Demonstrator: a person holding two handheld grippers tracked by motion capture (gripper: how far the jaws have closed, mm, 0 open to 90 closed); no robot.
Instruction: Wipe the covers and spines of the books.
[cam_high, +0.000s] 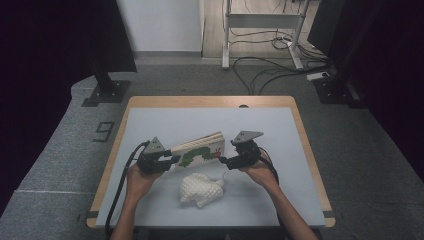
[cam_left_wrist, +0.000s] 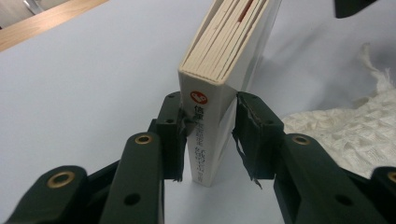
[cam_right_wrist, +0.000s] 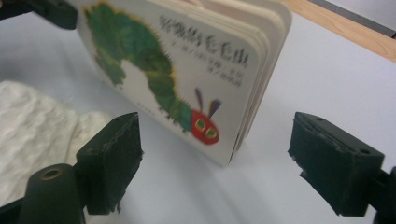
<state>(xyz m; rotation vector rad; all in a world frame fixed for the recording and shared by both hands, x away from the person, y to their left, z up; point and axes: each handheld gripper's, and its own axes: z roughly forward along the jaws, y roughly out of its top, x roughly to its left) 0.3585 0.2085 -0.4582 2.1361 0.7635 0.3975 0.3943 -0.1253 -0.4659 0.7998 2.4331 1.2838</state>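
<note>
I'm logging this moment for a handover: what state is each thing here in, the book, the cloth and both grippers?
Board book: closed, stood on its edge on the table, leaning, spine end clamped.
Left gripper: shut on the book's spine.
Right gripper: open, jaws to either side of the book's free corner, not touching it.
White cloth: crumpled, lying loose on the table beside the book.

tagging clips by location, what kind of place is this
Probably a lab or recording studio: a table on grey carpet, loose cables on the floor, and a wheeled equipment stand behind.
</note>
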